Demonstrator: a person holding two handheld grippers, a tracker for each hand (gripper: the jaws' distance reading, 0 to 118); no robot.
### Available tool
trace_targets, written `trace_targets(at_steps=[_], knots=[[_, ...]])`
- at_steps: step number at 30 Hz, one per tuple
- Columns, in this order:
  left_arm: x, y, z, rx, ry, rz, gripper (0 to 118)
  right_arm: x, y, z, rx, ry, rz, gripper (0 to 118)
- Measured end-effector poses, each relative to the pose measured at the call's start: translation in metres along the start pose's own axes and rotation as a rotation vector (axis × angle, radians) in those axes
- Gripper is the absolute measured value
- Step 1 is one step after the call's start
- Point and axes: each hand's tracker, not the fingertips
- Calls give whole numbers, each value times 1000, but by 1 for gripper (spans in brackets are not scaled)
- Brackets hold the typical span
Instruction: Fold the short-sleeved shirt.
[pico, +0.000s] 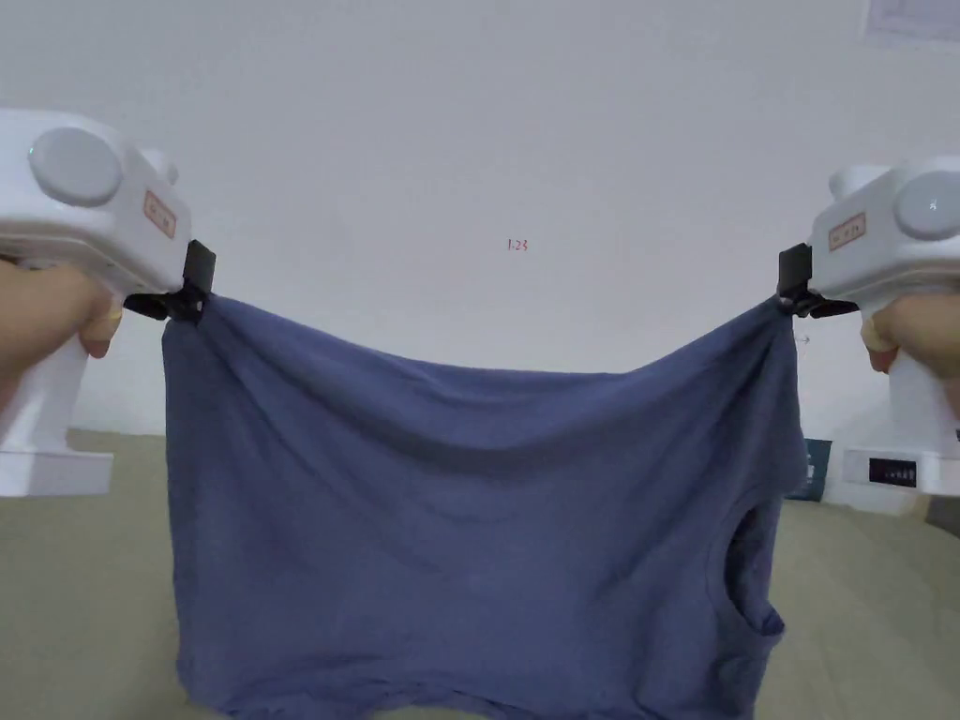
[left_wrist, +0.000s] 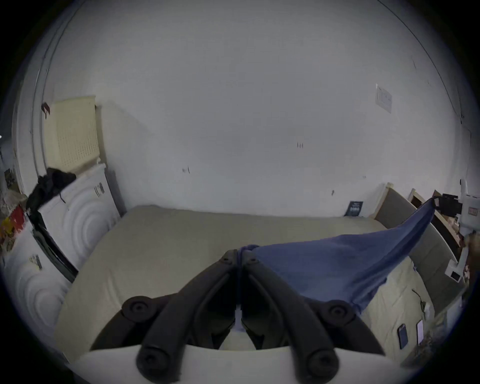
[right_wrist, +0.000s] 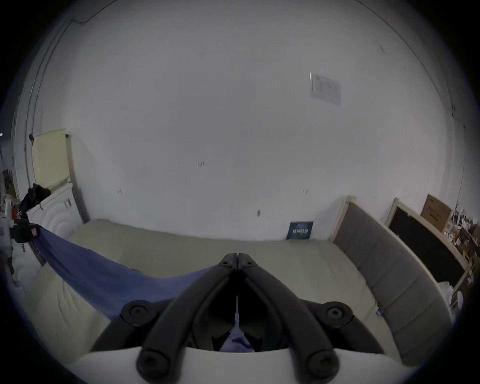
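A blue short-sleeved shirt hangs in the air in front of a white wall, stretched between both grippers and sagging in the middle. My left gripper is shut on its upper left corner, and my right gripper is shut on its upper right corner. An armhole opening shows at the shirt's lower right. In the left gripper view the closed jaws pinch the blue cloth, which runs off to the other gripper. In the right gripper view the jaws are closed with the shirt trailing left.
A beige mattress lies below the shirt. A grey padded headboard leans at the right, white foam packing and dark clothing stand at the left. Two phones lie on the mattress's near right. A small dark box leans against the wall.
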Motion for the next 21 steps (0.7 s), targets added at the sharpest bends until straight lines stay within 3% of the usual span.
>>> trace_targets(at_steps=[6, 10, 12, 21], knots=[[-23, -77, 1, -112, -19, -1, 2, -7, -80, 9, -135, 35, 11, 0], [-41, -135, 16, -189, -55, 121, 2, -8, -138, 26, -211, 57, 0, 0], [-44, -164, 25, -193, -34, 96, 2, -7, -166, 34, -276, 71, -1, 0], [-46, -286, 75, -301, -27, 130, 2, 4, -270, 115, -324, 42, -18, 0]])
